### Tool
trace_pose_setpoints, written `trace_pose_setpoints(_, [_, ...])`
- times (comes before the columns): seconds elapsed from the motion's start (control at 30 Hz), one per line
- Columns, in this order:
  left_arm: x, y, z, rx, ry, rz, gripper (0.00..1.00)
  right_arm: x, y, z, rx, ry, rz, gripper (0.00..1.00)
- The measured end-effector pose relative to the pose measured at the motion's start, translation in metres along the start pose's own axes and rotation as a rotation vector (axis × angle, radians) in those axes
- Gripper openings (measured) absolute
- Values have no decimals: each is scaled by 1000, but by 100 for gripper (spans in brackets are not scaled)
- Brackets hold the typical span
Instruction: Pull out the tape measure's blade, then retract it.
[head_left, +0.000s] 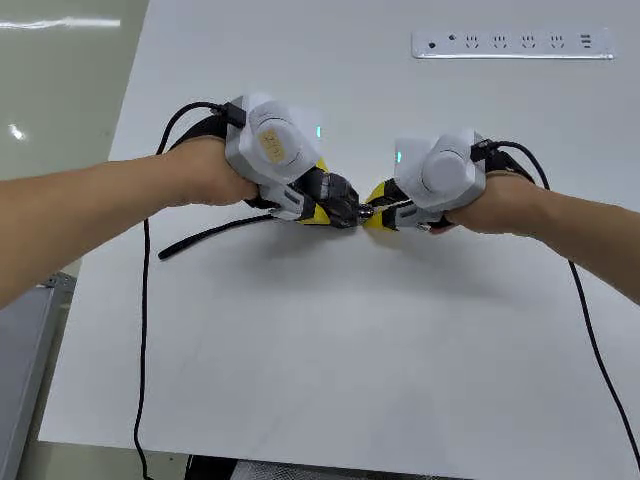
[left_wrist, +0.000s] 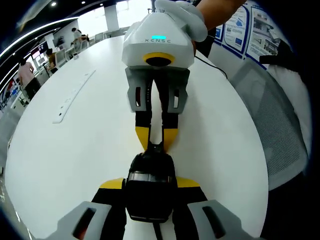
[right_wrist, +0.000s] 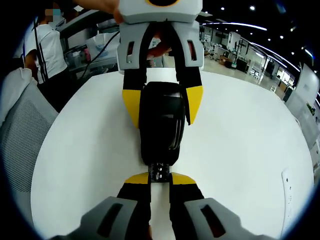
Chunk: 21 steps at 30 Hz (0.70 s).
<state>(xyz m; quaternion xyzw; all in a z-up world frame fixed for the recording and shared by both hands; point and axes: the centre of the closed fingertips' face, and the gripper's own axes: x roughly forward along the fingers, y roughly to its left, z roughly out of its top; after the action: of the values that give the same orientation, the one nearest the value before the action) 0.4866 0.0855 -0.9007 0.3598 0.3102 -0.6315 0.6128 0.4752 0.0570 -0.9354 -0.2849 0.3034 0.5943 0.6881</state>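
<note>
White table (head_left: 300, 340), pretty bare, with a white power strip (head_left: 512, 44) lying near the far edge and a black cable (head_left: 143, 300) trailing over the left side. Both grippers meet nose to nose around the middle of the table. The left gripper (left_wrist: 150, 183) has its yellow-tipped jaws clamped on either side of the black tape measure (right_wrist: 161, 122), so the case sits squarely between them, just above the tabletop as far as I can see. The right gripper (right_wrist: 160, 179) faces it head on, jaws squeezed nearly together and pinching the small metal hook (right_wrist: 159, 171) at the end of the blade. That hook is right up against the mouth of the case, so hardly any blade is out, and the two sets of jaw tips are almost touching each other. In the head view a bare forearm comes in from each side, hands wrapped around the white gripper bodies. In the gripper views there's an open office behind, and a grey mesh chair (right_wrist: 22, 145) pulled up beside the table.
</note>
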Motion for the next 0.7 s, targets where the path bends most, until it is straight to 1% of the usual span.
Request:
trace_pose_setpoints(0.47, [0, 0, -1, 2, 6, 0, 32, -5, 1, -6, 10, 11, 3, 12])
trace_pose_setpoints(0.57, [0, 1, -1, 0, 6, -1, 32, -7, 1, -9, 12, 19, 3, 12])
trace_pose_setpoints(0.7, [0, 1, -1, -5, 10, -3, 32, -14, 1, -17, 18, 32, 3, 12])
